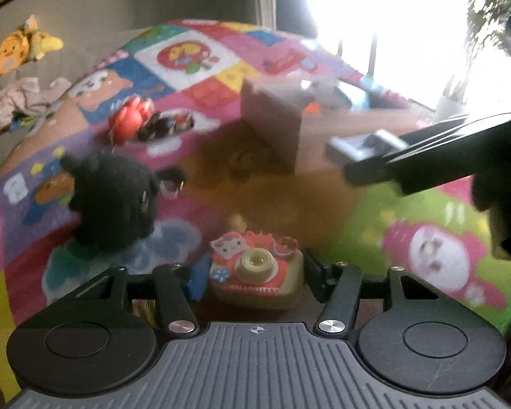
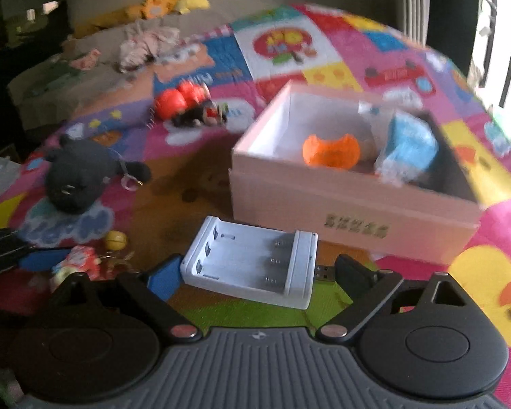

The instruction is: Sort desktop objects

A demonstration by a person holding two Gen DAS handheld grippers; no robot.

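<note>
Left hand-held gripper (image 1: 252, 272) clamps the red-and-cream plastic toy camera (image 1: 255, 274); the right hand-held gripper (image 2: 255, 272), jaws apart around the white plastic battery charger (image 2: 252, 260) beside the pink cardboard box (image 2: 354, 204), could nudge it aside.

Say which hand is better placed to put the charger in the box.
Right, probably. Its jaws straddle the white charger, with the open box just beyond. The left gripper is closed on the toy camera.

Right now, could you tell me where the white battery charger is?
In the right wrist view, the white battery charger lies between the right tool's fingers, just before the pink box.
</note>
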